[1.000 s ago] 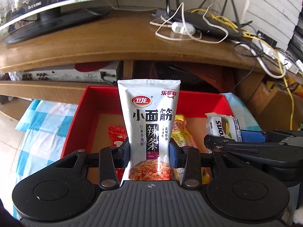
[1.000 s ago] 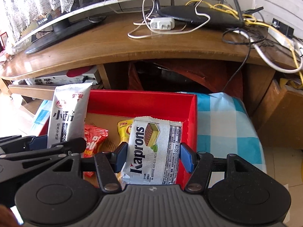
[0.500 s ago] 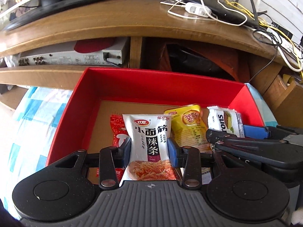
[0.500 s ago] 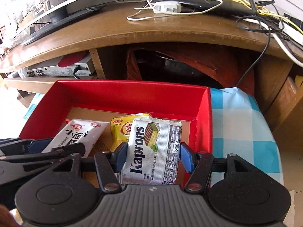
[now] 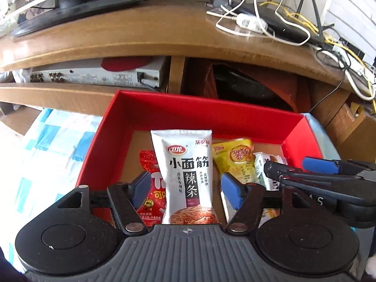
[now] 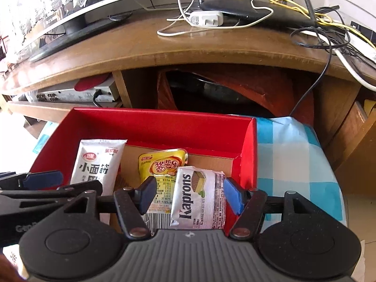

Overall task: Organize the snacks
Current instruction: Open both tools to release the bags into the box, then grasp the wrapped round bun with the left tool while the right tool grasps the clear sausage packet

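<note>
A red box point(image 5: 164, 112) point(image 6: 150, 127) with a cardboard floor holds the snacks. The white spicy-strip packet point(image 5: 188, 176) point(image 6: 96, 164) lies in it between the jaws of my left gripper point(image 5: 185, 188), which are opening and stand clear of its sides. The silver Kaprons wafer pack point(image 6: 199, 197) point(image 5: 263, 171) lies by the box's right wall between the jaws of my right gripper point(image 6: 188, 197). Those jaws are opening too, with gaps on both sides of the pack. A yellow packet point(image 6: 162, 166) point(image 5: 235, 157) and a red packet point(image 5: 152, 188) lie beside them.
The box sits on a blue and white checked cloth point(image 6: 289, 155) point(image 5: 51, 145). Behind it stands a wooden TV cabinet point(image 5: 141, 35) with a silver player point(image 5: 94, 75) on its shelf, a router and tangled cables point(image 6: 258, 11) on top, and a dark cavity point(image 6: 223, 89).
Both packs came down from above the box into it. Both grippers then spread their jaws off the packs, the left from fully pinched to wide.
</note>
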`<state>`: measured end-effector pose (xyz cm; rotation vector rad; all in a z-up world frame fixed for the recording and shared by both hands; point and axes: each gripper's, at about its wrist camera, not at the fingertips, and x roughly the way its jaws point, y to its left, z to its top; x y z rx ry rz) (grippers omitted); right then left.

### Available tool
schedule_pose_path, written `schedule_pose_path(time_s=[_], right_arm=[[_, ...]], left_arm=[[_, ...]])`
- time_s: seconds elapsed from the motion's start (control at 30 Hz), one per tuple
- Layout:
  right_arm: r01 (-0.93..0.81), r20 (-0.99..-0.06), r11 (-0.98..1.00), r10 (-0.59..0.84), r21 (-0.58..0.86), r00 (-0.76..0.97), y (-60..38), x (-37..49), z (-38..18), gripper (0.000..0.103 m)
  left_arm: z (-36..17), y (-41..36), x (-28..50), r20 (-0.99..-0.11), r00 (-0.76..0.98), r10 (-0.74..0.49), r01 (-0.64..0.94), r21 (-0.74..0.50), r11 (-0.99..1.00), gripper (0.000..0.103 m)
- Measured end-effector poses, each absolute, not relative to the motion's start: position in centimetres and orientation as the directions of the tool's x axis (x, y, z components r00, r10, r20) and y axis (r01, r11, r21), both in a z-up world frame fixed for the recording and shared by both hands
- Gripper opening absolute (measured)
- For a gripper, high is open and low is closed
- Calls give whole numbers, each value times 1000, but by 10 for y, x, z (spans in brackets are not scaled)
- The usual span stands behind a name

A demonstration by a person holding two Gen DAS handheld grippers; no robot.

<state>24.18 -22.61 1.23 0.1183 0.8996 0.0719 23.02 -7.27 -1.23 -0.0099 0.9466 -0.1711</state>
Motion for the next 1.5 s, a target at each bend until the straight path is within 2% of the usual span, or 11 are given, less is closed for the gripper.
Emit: schedule_pose_path(time_s=[0.8, 1.5], right_arm=[[-46, -769, 993, 112, 107, 629, -196, 194, 42, 83], [-171, -829, 977, 202, 130, 522, -145, 137, 31, 83]], left_arm=[[16, -42, 186, -794, 589, -153, 145, -82, 986, 83], [-8, 34, 141, -875, 461, -152, 88, -125, 988, 85]])
